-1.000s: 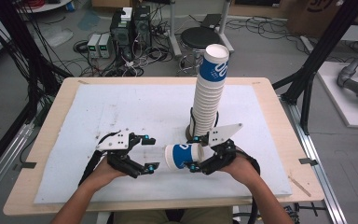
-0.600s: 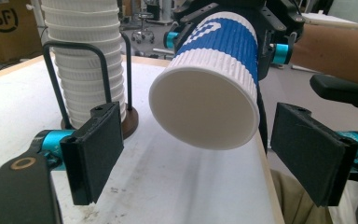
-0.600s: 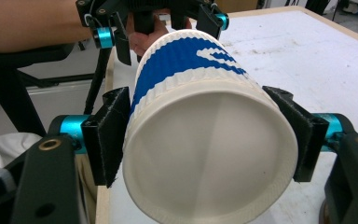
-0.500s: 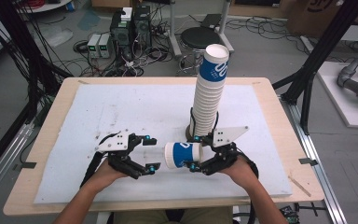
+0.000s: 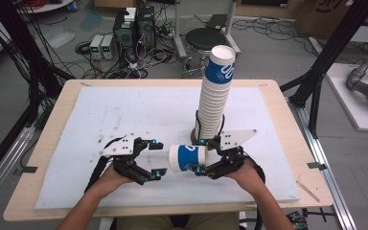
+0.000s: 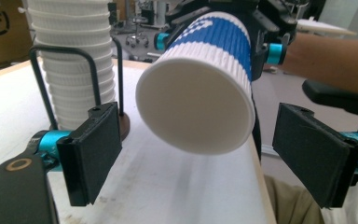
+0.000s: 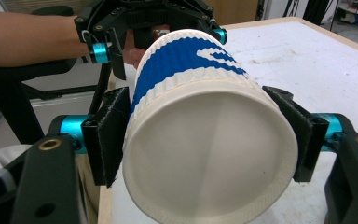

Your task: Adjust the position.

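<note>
Here we clamp the paper cup [image 5: 188,158] sideways in our right hand-held gripper [image 5: 202,156], at six o'clock from the cup stack [image 5: 215,96]. Our left hand-held gripper [image 5: 155,159], jaws just widening, stands released just beside it, above the surface [image 5: 100,110].

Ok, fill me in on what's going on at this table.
A person at the table works a gripper in each hand. The right gripper is clamped on a blue-and-white paper cup, holding it sideways above the white mat. The left gripper sits just beside the cup; its jaws have just been opening and stand wide, the pads clear of the cup. Behind them a tall stack of cups stands in a wire holder.
</note>
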The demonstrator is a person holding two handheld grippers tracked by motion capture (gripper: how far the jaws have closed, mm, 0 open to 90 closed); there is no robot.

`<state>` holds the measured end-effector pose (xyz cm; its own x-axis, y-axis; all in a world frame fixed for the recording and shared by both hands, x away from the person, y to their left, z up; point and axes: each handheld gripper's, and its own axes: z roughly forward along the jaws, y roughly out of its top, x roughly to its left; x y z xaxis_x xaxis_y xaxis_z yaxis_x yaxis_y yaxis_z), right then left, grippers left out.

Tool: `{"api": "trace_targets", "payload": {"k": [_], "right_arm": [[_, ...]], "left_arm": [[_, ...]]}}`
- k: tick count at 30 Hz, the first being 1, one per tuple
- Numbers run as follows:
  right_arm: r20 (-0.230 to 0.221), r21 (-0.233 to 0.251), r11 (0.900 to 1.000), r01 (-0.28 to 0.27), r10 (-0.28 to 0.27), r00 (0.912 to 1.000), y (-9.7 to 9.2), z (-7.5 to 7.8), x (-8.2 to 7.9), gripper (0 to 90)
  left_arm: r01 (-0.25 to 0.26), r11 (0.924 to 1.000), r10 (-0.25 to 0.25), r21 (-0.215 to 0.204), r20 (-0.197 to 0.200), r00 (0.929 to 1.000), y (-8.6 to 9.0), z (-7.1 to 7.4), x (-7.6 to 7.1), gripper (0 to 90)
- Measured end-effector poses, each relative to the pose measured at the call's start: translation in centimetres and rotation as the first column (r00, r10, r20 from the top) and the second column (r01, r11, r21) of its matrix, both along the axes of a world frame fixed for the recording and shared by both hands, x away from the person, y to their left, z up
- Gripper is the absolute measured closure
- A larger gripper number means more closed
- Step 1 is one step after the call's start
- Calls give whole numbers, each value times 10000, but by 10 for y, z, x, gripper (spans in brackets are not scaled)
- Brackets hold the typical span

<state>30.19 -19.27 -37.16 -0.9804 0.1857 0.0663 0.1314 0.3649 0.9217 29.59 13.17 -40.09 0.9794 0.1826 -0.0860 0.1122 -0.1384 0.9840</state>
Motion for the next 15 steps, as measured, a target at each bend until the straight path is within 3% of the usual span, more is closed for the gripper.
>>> {"api": "trace_targets", "payload": {"k": [15], "right_arm": [[-273, 285, 9993, -242, 250, 9993, 4, -2, 1, 281]], "left_arm": [[482, 9985, -486, -270, -149, 9987, -12, 1, 4, 151]]}}
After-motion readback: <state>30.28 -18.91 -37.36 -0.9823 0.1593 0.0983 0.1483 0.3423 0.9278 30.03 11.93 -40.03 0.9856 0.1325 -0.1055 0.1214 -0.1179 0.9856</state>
